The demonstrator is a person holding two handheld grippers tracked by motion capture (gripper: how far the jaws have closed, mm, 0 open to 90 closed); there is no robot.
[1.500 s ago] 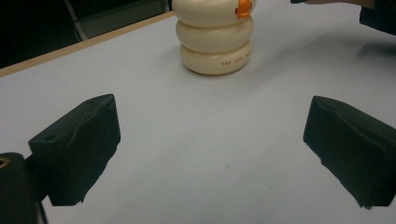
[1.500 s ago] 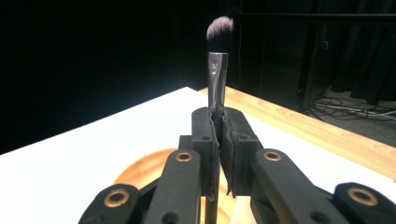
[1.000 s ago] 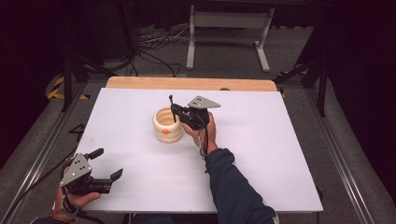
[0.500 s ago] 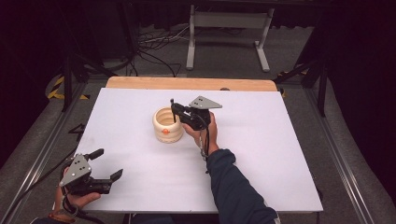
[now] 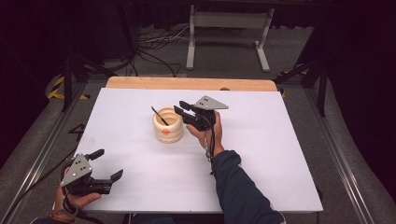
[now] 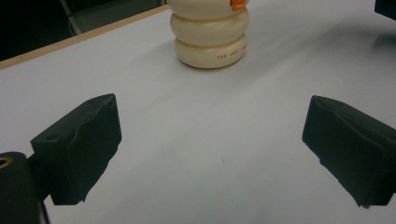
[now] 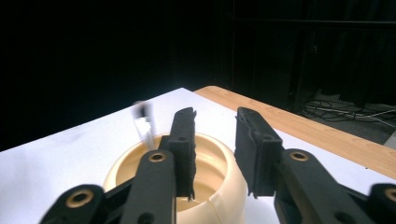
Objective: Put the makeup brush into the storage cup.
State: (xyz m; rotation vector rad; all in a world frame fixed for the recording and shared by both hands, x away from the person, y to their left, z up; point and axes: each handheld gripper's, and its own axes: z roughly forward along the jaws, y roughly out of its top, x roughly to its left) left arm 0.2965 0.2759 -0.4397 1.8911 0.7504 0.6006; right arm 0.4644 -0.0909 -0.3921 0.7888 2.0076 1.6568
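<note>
At the middle of the white counter (image 5: 261, 154) stands a cream, ribbed, ring-stacked ceramic holder (image 5: 167, 124) with a small orange mark on its side, and a thin black stick-like tool (image 5: 159, 115) leans out of its mouth toward the far left. Right claw (image 5: 181, 108) hovers just beside the holder's rim, on its right; its jaws have just been opening and now stand a little apart, nothing between them, the tool free of the pads. In the right gripper view the tool (image 7: 144, 122) shows blurred, left of the jaws, over the holder's opening (image 7: 211, 186)

Judgement: the drop into the holder looks finished, release is the step in hand. Next move calls for drawing the right claw back and up, clear of the rim, without knocking the leaning tool or nudging the holder

Left claw (image 5: 105, 164) rests at the near left corner of the counter, jaws wide apart, empty, well apart from the holder (image 6: 210, 32)

Surface: smooth white sheet over a pale wooden board (image 5: 187, 83) that shows along the far edge. Room: dark, black drapes, grey floor, cables (image 5: 154, 56) trailing beyond the counter, a grey metal stand (image 5: 226, 32) behind
</note>
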